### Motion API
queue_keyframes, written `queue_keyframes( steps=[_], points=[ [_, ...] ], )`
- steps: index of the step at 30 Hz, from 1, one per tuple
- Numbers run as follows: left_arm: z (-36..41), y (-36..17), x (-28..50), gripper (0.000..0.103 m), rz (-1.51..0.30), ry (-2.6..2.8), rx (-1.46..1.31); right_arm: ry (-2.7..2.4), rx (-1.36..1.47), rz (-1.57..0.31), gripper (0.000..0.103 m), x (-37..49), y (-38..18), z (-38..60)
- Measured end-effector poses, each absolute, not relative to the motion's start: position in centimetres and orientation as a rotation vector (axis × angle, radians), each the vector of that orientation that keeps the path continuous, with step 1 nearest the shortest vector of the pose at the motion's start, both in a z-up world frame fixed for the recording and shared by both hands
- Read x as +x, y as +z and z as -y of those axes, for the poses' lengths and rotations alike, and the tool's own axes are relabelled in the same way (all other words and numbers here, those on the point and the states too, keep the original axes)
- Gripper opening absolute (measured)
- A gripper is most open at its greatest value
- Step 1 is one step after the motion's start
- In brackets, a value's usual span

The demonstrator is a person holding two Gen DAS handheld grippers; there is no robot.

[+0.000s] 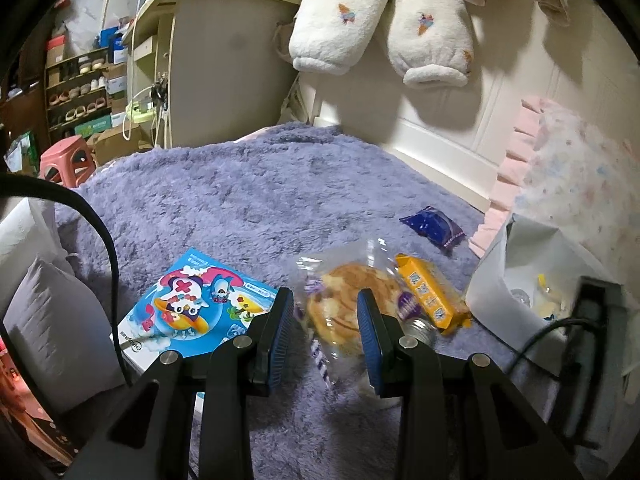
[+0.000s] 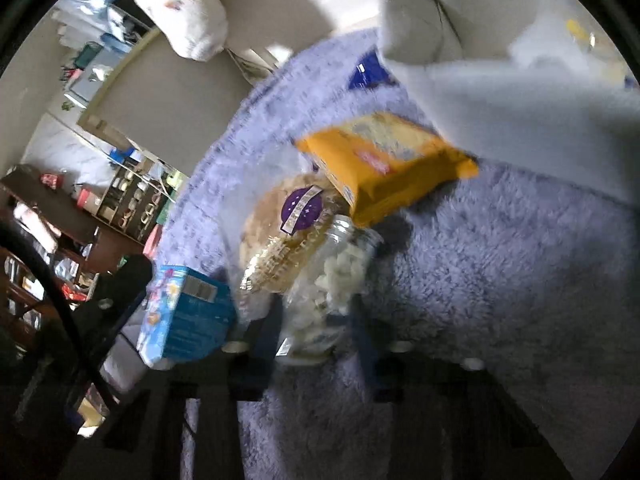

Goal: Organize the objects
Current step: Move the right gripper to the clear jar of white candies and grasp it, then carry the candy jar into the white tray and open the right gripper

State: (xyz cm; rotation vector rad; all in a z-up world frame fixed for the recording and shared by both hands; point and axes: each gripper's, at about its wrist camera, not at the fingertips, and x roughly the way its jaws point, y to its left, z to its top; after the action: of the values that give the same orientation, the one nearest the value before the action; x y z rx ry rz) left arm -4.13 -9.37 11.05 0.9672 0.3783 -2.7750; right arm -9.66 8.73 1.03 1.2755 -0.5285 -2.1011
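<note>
On a purple fluffy blanket (image 1: 240, 200) lie a wrapped round pastry (image 1: 340, 300), a yellow snack pack (image 1: 430, 296), a dark blue packet (image 1: 434, 226), a blue cartoon box (image 1: 188, 308) and a small glass jar (image 2: 332, 284) of white pieces. My left gripper (image 1: 326, 312) is open, its blue pads either side of the pastry's near edge. My right gripper (image 2: 316, 320) is dark and blurred, its fingers either side of the jar; I cannot tell whether they touch it. A white bag (image 1: 520, 280) stands open at the right.
A white headboard (image 1: 440, 128) with hanging fleece sleeves (image 1: 380, 20) runs behind. A pink frilled pillow (image 1: 560, 168) is right of it. A grey cushion (image 1: 52, 328), a bedside cabinet (image 1: 224, 60), a pink stool (image 1: 66, 160) and shoe shelves (image 1: 76, 84) are on the left.
</note>
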Motion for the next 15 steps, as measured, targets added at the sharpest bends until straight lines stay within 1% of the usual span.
queue_keyframes(
  steps=[1, 4, 5, 8, 9, 11, 12, 13, 15],
  points=[
    [9.4, 11.2, -4.1, 0.033, -0.387, -2.783, 0.965, -2.091, 1.236, 0.52, 0.003, -9.2, 1.9, -9.1],
    [9.2, 11.5, -3.9, 0.033, -0.392, -2.803, 0.952, -2.104, 1.172, 0.504, 0.004, -8.3, 3.1, -9.5],
    [9.1, 11.5, -3.9, 0.033, -0.387, -2.804, 0.95, -2.105, 1.165, 0.489, 0.006, -8.2, 3.2, -9.3],
    [9.2, 11.5, -4.1, 0.033, -0.381, -2.795, 0.958, -2.06, 1.227, 0.494, 0.007, -8.5, 2.3, -8.4],
    [9.3, 11.4, -4.1, 0.033, -0.381, -2.792, 0.962, -2.037, 1.264, 0.516, 0.011, -8.7, 1.7, -8.2],
    [9.6, 11.6, -4.2, 0.033, -0.378, -2.787, 0.959, -2.044, 1.314, 0.541, 0.03, -9.5, 1.3, -8.2],
    [9.8, 11.7, -4.2, 0.033, -0.385, -2.783, 0.953, -2.048, 1.334, 0.553, 0.049, -10.0, 1.0, -8.3],
    [10.2, 11.8, -4.1, 0.033, -0.409, -2.778, 0.941, -2.037, 1.36, 0.569, 0.058, -10.6, 0.5, -8.3],
    [10.7, 11.8, -4.0, 0.033, -0.453, -2.773, 0.935, -2.009, 1.412, 0.637, 0.057, -11.7, -0.8, -8.4]
  ],
)
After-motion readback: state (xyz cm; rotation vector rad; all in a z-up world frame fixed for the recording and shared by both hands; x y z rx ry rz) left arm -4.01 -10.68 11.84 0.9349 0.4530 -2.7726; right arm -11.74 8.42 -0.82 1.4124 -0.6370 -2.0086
